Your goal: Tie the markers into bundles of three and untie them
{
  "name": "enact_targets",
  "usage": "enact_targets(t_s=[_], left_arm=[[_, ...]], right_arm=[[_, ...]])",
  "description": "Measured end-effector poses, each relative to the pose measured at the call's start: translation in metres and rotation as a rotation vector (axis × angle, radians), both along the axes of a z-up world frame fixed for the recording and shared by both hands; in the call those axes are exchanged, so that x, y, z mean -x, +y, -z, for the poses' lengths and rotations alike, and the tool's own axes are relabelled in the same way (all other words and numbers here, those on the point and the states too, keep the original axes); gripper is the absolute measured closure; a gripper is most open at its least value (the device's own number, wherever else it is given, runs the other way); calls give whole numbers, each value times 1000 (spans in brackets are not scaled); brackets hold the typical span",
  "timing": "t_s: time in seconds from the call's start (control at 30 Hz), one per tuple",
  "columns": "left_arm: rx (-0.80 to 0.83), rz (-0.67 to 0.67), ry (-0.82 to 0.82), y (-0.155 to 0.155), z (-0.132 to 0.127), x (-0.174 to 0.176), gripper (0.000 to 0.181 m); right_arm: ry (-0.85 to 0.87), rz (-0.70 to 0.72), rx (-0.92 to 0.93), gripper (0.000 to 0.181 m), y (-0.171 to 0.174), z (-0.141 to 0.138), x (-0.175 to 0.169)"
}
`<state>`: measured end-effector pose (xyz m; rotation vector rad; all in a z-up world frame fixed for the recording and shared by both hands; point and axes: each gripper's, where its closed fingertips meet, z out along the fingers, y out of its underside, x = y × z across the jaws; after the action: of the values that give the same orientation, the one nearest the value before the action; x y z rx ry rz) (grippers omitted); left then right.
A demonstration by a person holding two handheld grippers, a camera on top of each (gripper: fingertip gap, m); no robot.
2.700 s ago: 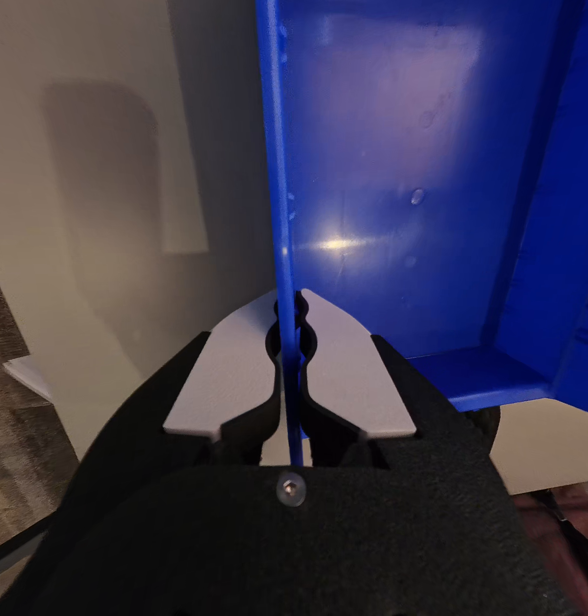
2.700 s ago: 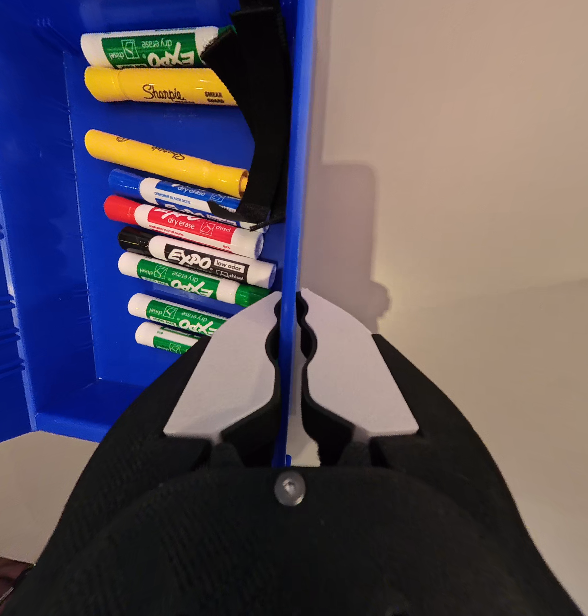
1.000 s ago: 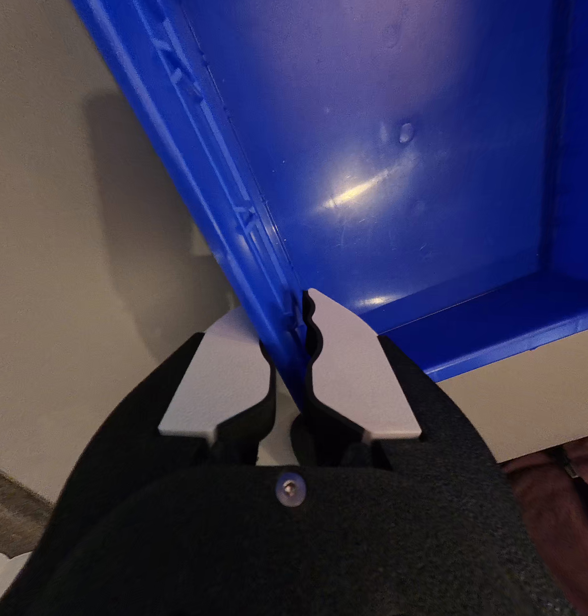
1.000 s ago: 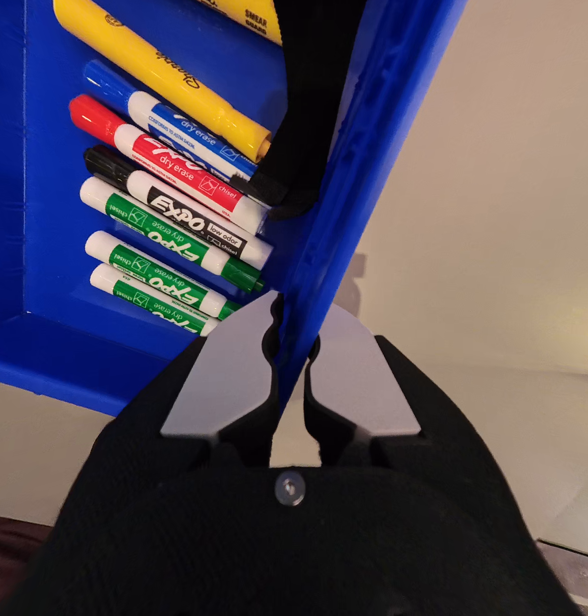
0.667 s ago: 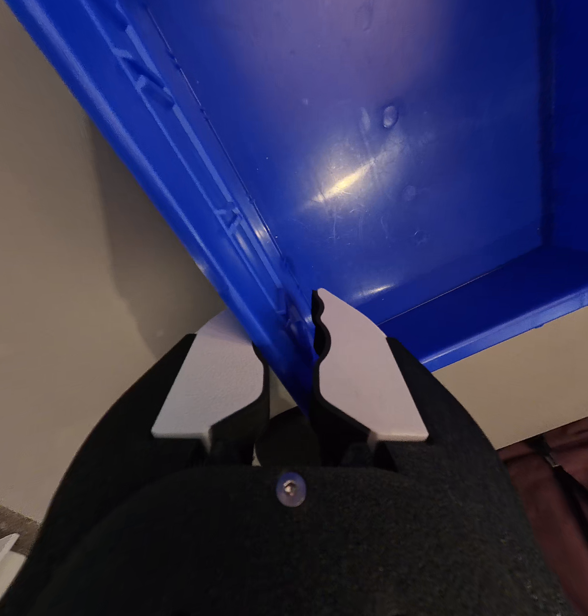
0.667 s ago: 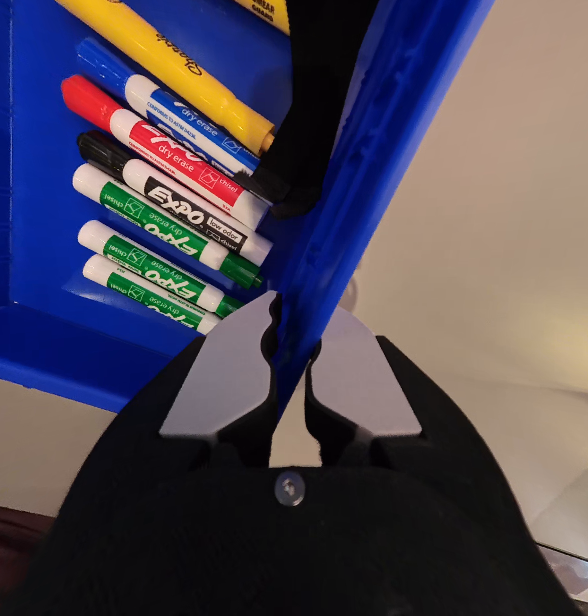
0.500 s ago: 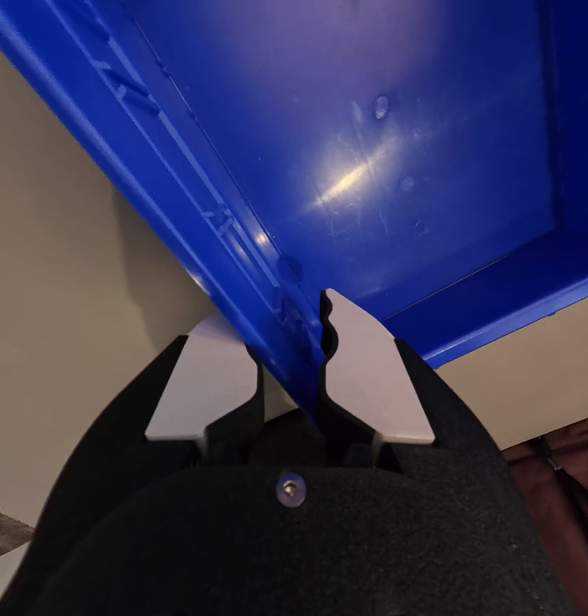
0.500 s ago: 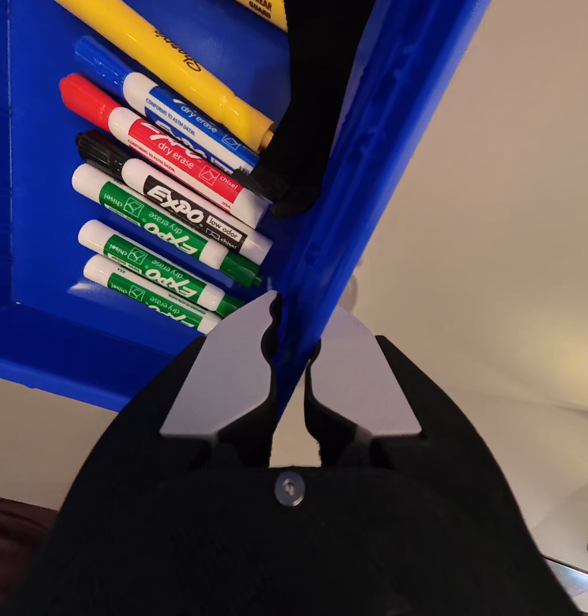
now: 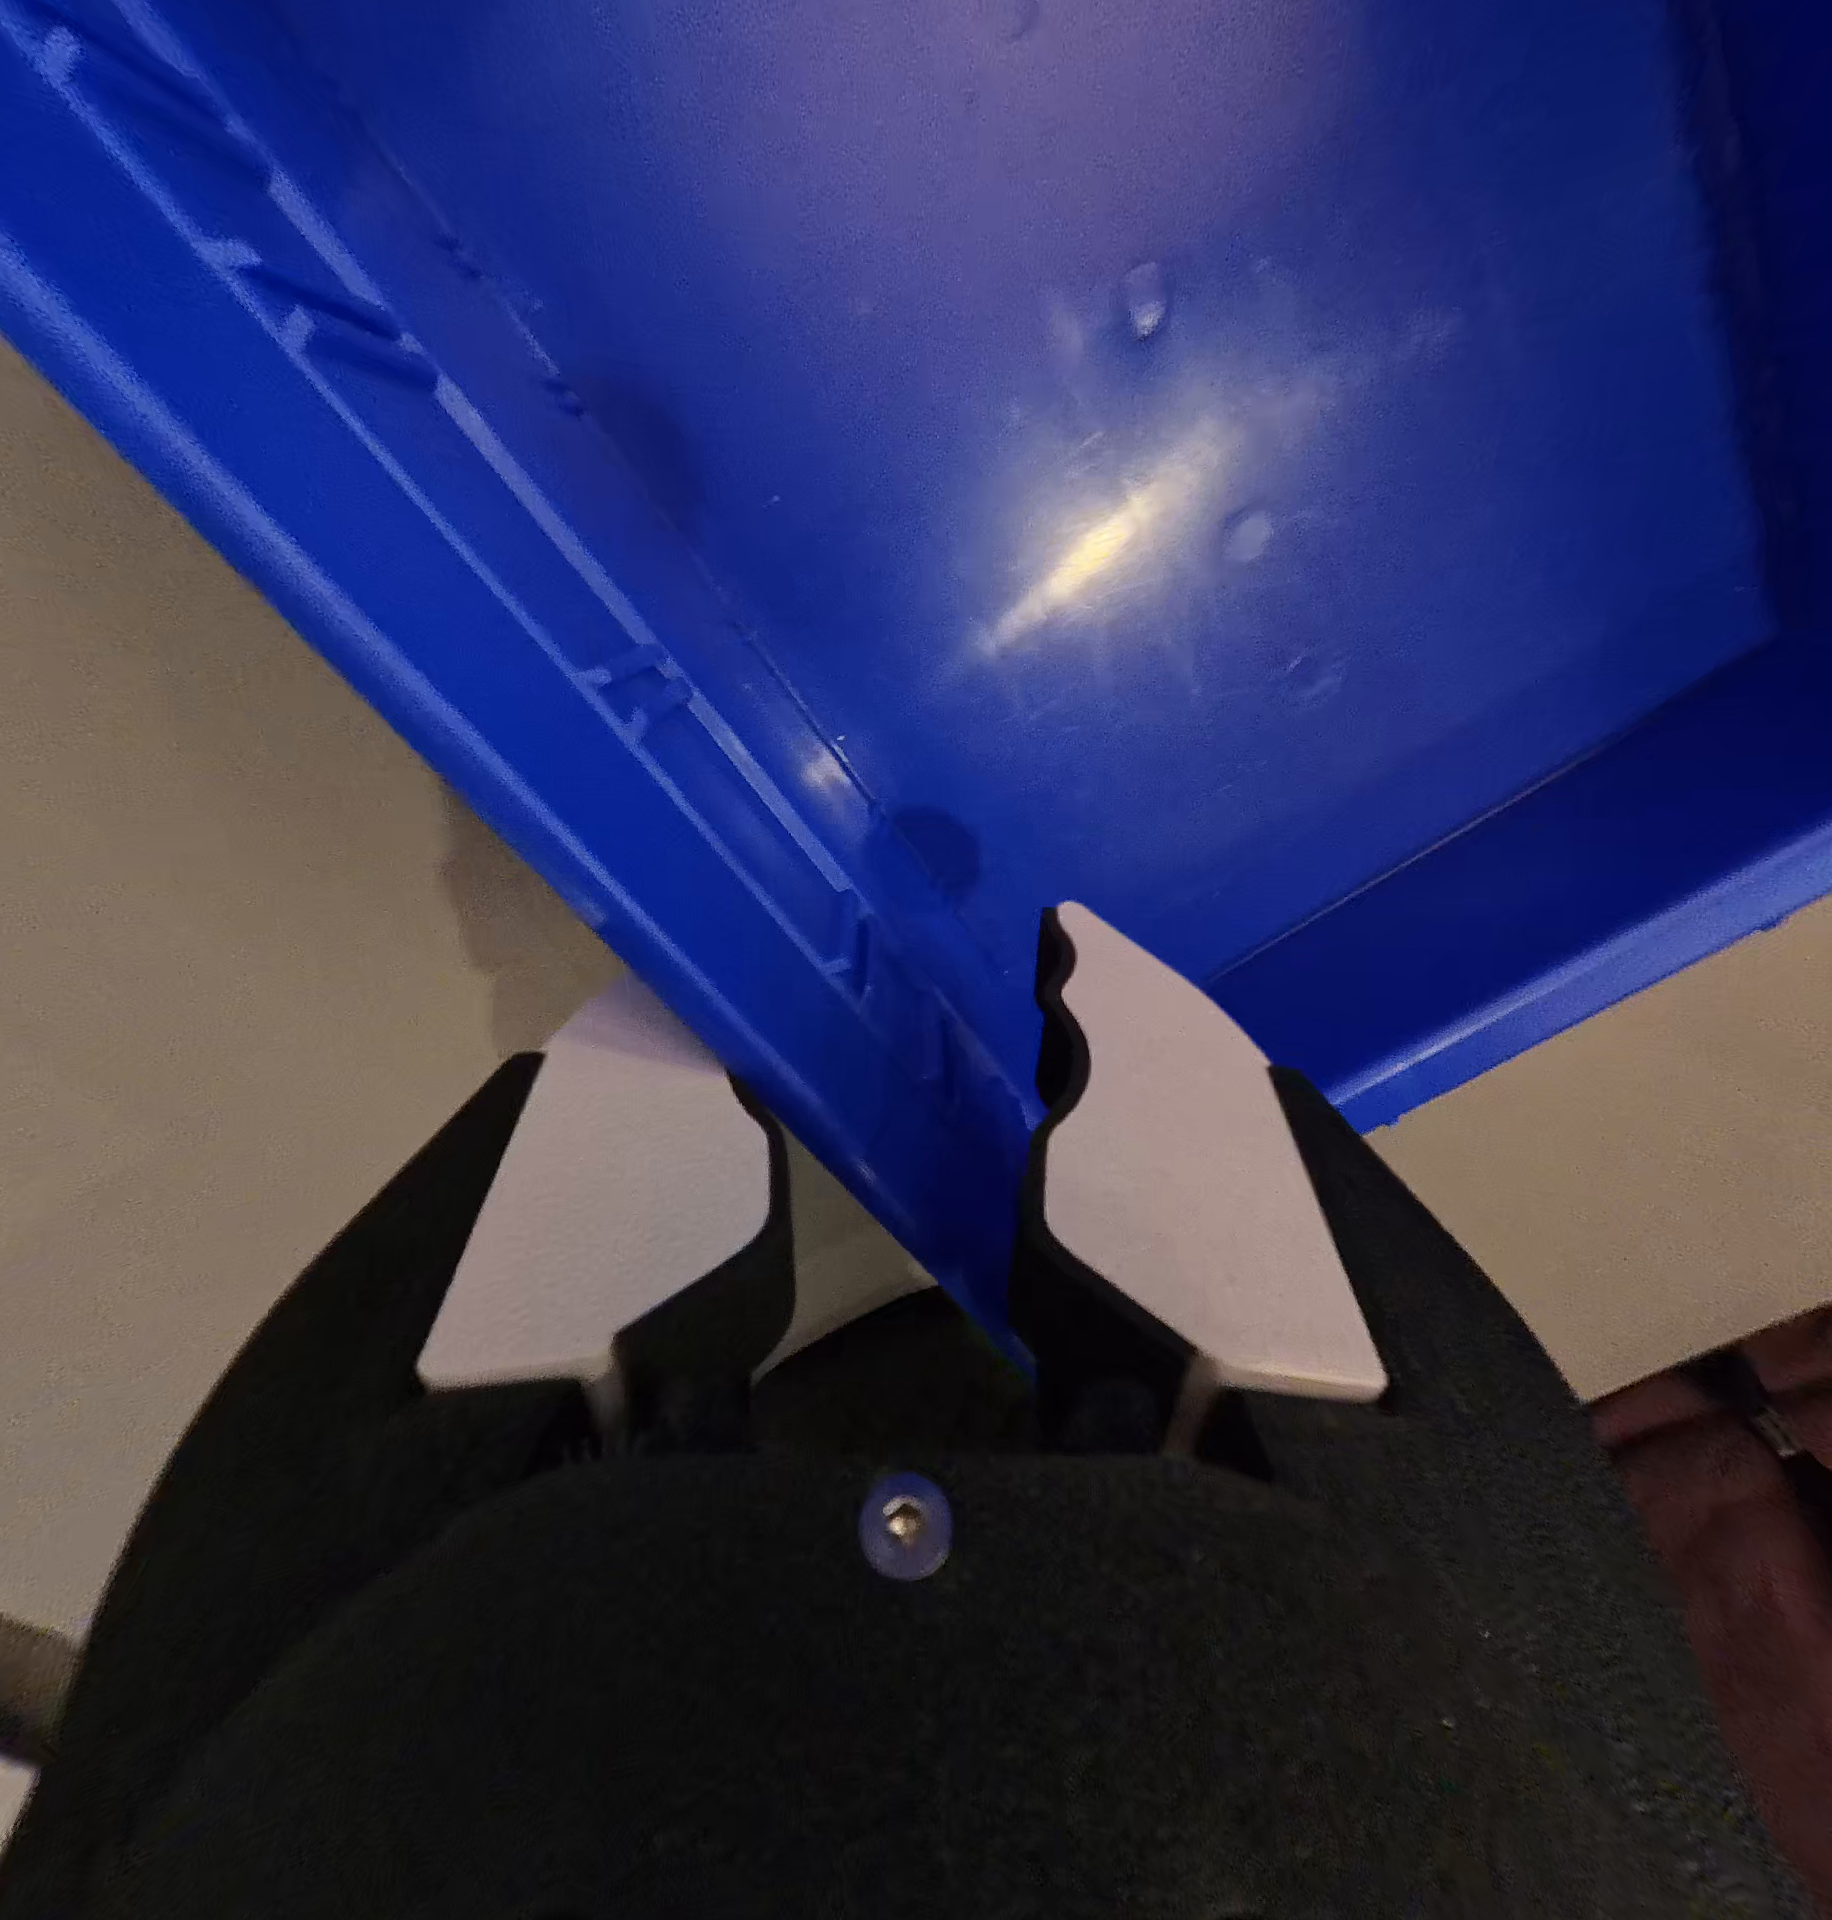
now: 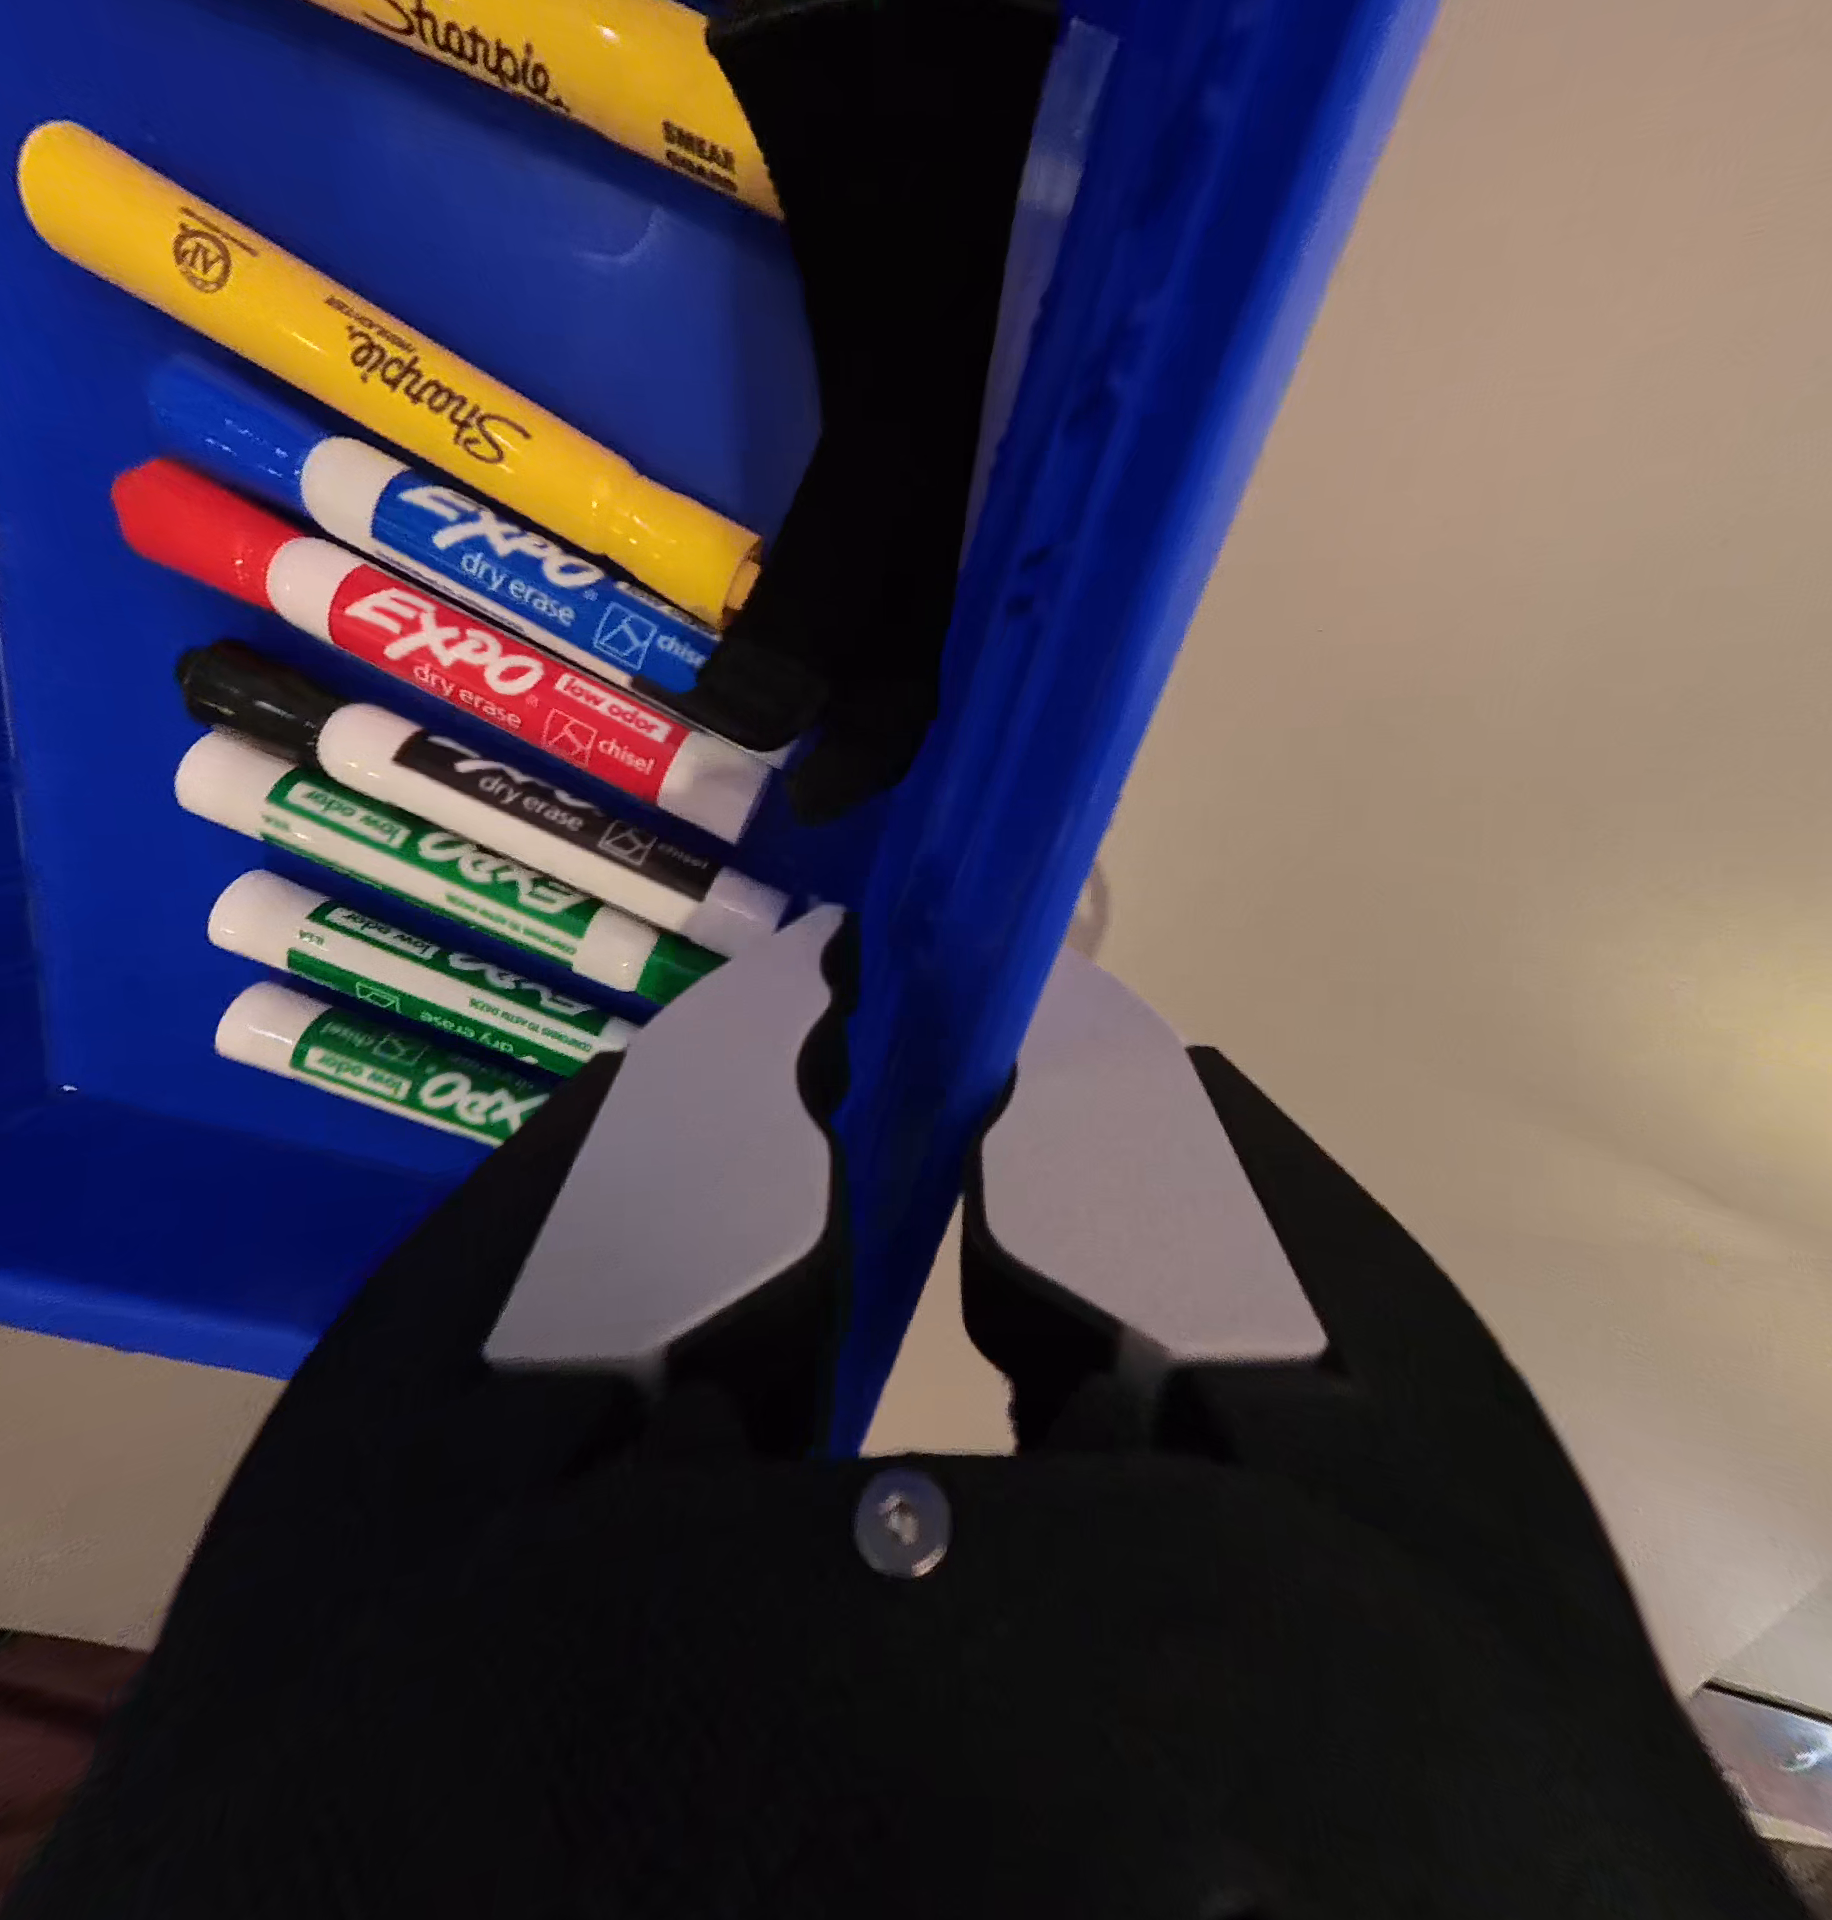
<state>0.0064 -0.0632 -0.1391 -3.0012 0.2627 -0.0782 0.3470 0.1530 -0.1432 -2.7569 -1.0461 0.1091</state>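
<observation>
Your left gripper (image 9: 870, 1049) straddles the left side wall of the blue bin (image 9: 995, 364). The fingers stand somewhat apart: the right one (image 9: 1172, 1174) lies against the inner face of the wall, the left one (image 9: 621, 1195) sits outside, its tip hidden behind the rim. Whether the wall is pinched or only loosely bracketed, you cannot tell from this view. The bin floor on this side is bare, with a bright glare spot.

Your right gripper (image 10: 933, 997) sits on the opposite side wall of the bin (image 10: 1099, 520), fingers narrowly parted with the wall between them; the inner finger (image 10: 704, 1143) touches the wall, the outer one is partly hidden behind it.

The markers (image 10: 455, 748) lie loose on the bin floor, side by side and slanted: two yellow ones (image 10: 372, 364) farthest away, then blue (image 10: 496, 551), red (image 10: 424, 634), black (image 10: 476, 790), and three green ones (image 10: 424, 997) nearest the gripper. A black strap (image 10: 881, 416) hangs along the inner wall, its lower end over the tips of the blue and red markers.

The bin rests on a pale tabletop (image 10: 1514, 831).
</observation>
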Motion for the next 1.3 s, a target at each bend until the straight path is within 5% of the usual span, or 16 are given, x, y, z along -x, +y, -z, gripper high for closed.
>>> enact_targets(t_s=[0.3,0.57,0.7,0.93,1.3], left_arm=[[-197,-20,-241,0,-50,21,139],[-829,-157,-146,0,-175,89,142],[-1135,-193,-104,-16,-228,108,136],[-1160,-140,-163,-28,-226,118,136],[-1113,-111,-219,-43,-218,127,139]], right_arm=[[60,27,49,168,1,5,2],[14,26,31,159,5,13,0],[63,37,109,169,-3,17,3],[50,44,162,171,1,18,-5],[-5,96,238,172,14,19,-64]])
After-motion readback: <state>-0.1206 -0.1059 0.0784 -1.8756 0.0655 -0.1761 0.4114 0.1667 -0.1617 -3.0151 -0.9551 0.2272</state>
